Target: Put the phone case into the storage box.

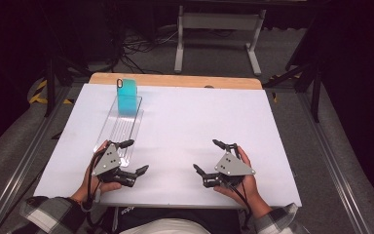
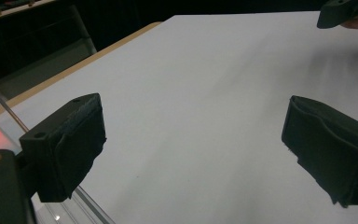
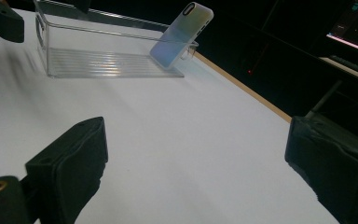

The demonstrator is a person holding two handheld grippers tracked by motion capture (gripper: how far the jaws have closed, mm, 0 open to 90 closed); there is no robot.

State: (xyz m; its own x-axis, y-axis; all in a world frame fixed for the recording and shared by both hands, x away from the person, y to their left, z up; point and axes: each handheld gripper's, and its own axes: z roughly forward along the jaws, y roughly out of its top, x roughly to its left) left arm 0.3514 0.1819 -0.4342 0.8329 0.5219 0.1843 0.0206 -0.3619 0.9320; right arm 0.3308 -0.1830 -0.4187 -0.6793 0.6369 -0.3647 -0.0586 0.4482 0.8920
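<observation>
A turquoise phone case [image 1: 126,96] leans upright at the far end of a long clear plastic tray [image 1: 118,130] on the left of the white table. In the right gripper view the phone case [image 3: 182,33] looks pale and iridescent against the end wall of the tray [image 3: 98,65]. My left gripper [image 1: 134,156] is open at the tray's near end, jaws pointing right, with nothing between them. Over bare white table near the front edge my right gripper [image 1: 207,156] is open too, jaws pointing left. Wide-apart jaws show in both gripper views.
The white sheet [image 1: 190,122] covers a wooden table whose far edge [image 1: 175,80] shows as a tan strip. Metal rails run along both sides. A grey stand [image 1: 219,34] and cables lie on the floor beyond.
</observation>
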